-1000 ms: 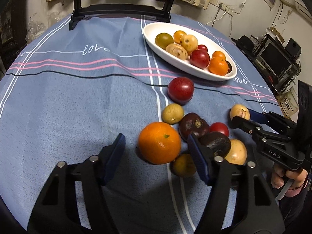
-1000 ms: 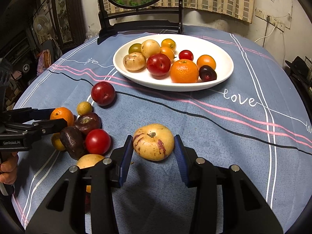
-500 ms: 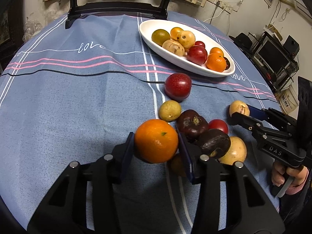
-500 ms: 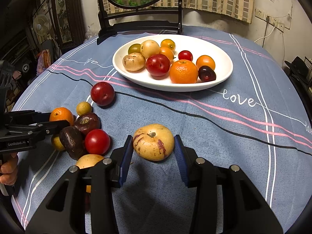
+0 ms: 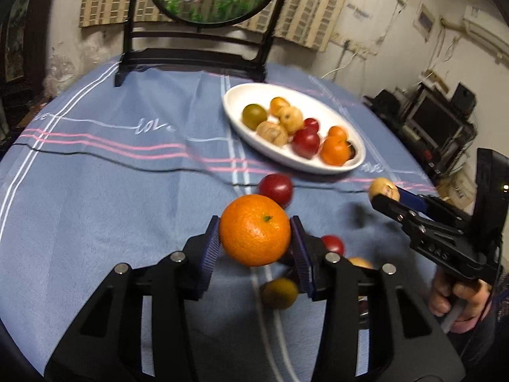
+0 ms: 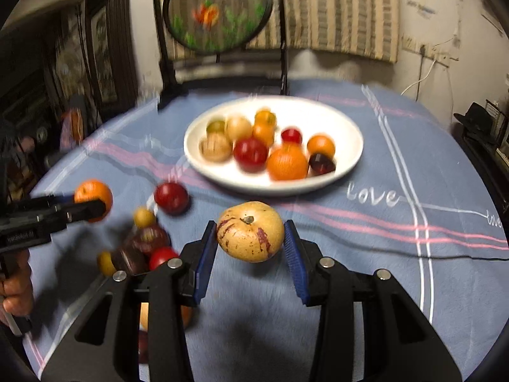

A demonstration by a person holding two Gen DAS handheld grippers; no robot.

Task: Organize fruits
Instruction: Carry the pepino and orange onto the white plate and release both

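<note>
My left gripper (image 5: 255,242) has just closed its jaws onto the orange (image 5: 255,229), my right gripper (image 6: 251,245) clamps the speckled yellow fruit (image 6: 250,231), both clear of the surface, bound for the white plate (image 5: 237,117) ahead.

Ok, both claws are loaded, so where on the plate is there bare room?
The white plate is bare along its right and far side, beyond the small orange and the dark plum. Its left half is crowded with fruit. The near rim in front of the big orange has only a thin strip.
</note>
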